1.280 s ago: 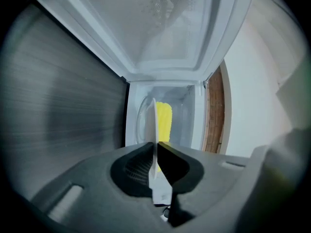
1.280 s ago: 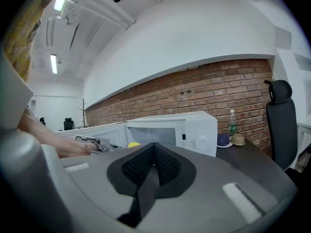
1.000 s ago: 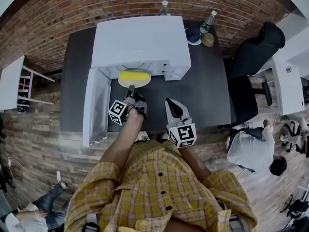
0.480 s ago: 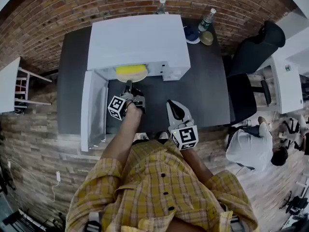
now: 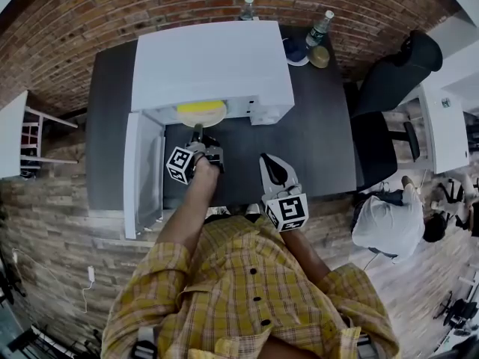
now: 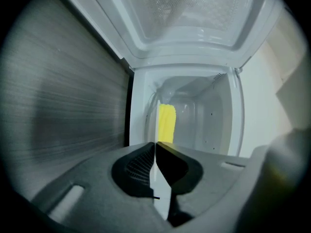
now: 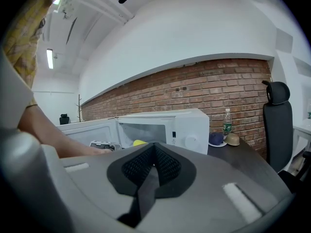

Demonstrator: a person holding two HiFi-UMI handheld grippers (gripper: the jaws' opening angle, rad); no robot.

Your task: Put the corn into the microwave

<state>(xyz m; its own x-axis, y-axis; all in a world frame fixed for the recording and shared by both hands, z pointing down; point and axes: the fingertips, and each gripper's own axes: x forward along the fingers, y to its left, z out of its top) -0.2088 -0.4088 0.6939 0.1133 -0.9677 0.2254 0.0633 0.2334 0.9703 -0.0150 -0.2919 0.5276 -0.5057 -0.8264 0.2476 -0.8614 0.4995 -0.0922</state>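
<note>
The yellow corn (image 5: 200,107) lies on a pale plate (image 5: 202,118) in the mouth of the white microwave (image 5: 211,62), half under its top edge. My left gripper (image 5: 197,132) is shut on the plate's near rim. In the left gripper view the thin white plate rim (image 6: 161,191) runs between the shut jaws of the left gripper (image 6: 156,147), with the corn (image 6: 166,122) beyond it inside the microwave cavity (image 6: 214,113). My right gripper (image 5: 271,164) hovers over the dark table, shut and empty. In the right gripper view the right gripper (image 7: 154,148) points at the microwave (image 7: 187,125).
The microwave door (image 5: 144,172) hangs open to the left of my left arm. Two water bottles (image 5: 319,28), a blue bowl (image 5: 297,52) and a tan bowl (image 5: 322,56) stand at the table's back right. A black office chair (image 5: 389,88) is on the right, and a person (image 5: 389,230) sits beyond it.
The left gripper has pushed the plate with the corn further into the microwave. The right gripper has barely moved.
</note>
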